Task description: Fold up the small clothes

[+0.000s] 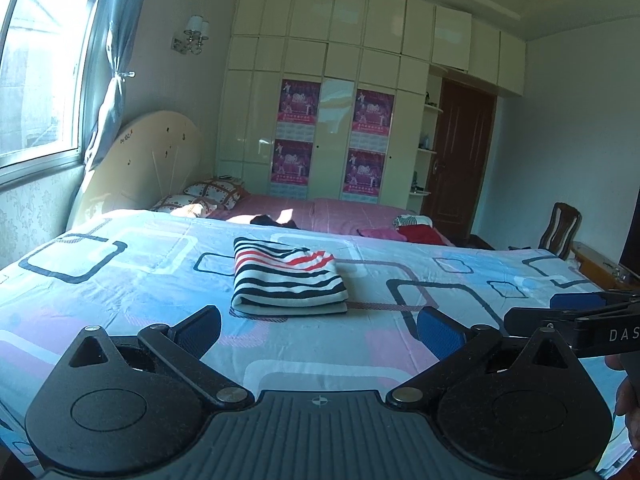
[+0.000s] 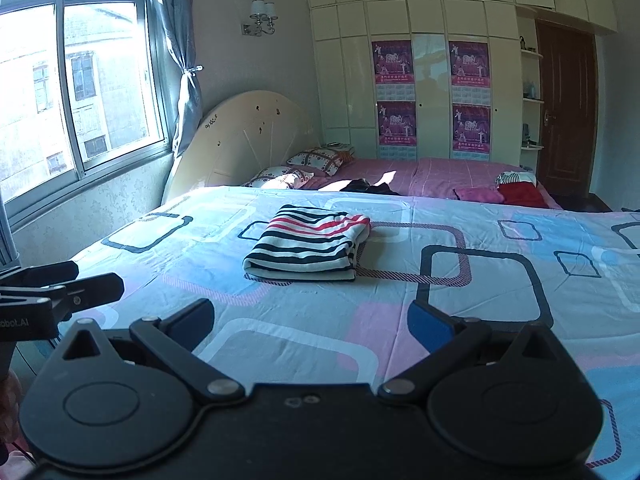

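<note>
A striped garment (image 1: 287,278), white with black and red stripes, lies folded into a neat rectangle on the patterned bedsheet (image 1: 120,292). It also shows in the right wrist view (image 2: 308,244). My left gripper (image 1: 319,330) is open and empty, held back from the garment's near edge. My right gripper (image 2: 312,326) is open and empty, also short of the garment. The right gripper's fingers (image 1: 576,308) show at the right edge of the left wrist view. The left gripper's fingers (image 2: 64,280) show at the left edge of the right wrist view.
Beyond the sheet lies a pink bedspread (image 2: 440,172) with a dark garment (image 2: 370,188), a pink garment (image 2: 478,194), a red one (image 2: 520,194) and pillows (image 2: 316,160). A headboard (image 2: 244,136), window (image 2: 76,88), wardrobe (image 2: 432,80), door (image 2: 564,112) and chair (image 1: 560,228) surround the bed.
</note>
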Available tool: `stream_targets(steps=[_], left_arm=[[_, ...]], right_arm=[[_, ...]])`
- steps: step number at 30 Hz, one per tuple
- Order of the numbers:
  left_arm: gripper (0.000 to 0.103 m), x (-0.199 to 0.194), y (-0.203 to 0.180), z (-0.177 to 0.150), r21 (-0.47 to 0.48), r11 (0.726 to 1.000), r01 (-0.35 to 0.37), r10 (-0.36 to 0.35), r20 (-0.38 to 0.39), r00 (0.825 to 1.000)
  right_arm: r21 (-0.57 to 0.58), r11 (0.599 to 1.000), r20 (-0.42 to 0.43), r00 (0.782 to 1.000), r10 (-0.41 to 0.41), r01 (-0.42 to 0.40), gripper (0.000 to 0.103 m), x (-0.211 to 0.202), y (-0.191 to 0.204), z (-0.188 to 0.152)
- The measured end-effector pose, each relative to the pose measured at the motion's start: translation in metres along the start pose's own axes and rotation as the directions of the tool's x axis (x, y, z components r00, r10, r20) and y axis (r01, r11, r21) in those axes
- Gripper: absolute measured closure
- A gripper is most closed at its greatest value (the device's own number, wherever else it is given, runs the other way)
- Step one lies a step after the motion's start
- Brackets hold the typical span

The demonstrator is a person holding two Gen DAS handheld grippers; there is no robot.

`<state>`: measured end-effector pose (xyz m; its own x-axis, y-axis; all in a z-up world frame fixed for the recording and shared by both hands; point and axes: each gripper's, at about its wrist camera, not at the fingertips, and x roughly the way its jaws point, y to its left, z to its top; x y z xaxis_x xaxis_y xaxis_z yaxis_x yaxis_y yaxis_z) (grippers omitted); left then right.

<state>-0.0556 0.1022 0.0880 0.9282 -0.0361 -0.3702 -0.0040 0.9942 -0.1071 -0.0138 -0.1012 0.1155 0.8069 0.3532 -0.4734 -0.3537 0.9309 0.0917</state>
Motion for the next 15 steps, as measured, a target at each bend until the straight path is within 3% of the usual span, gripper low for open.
stream_targets(steps=[15], left_arm=[[0.0,-0.0035,-0.0071,0.0071,0.02,1.0,0.005,-0.005,0.007,1.0]], right_arm=[[-0.001,1.0,0.015,1.0,-0.004,0.004,0.0,-0.0012,-0.0014,0.0025]])
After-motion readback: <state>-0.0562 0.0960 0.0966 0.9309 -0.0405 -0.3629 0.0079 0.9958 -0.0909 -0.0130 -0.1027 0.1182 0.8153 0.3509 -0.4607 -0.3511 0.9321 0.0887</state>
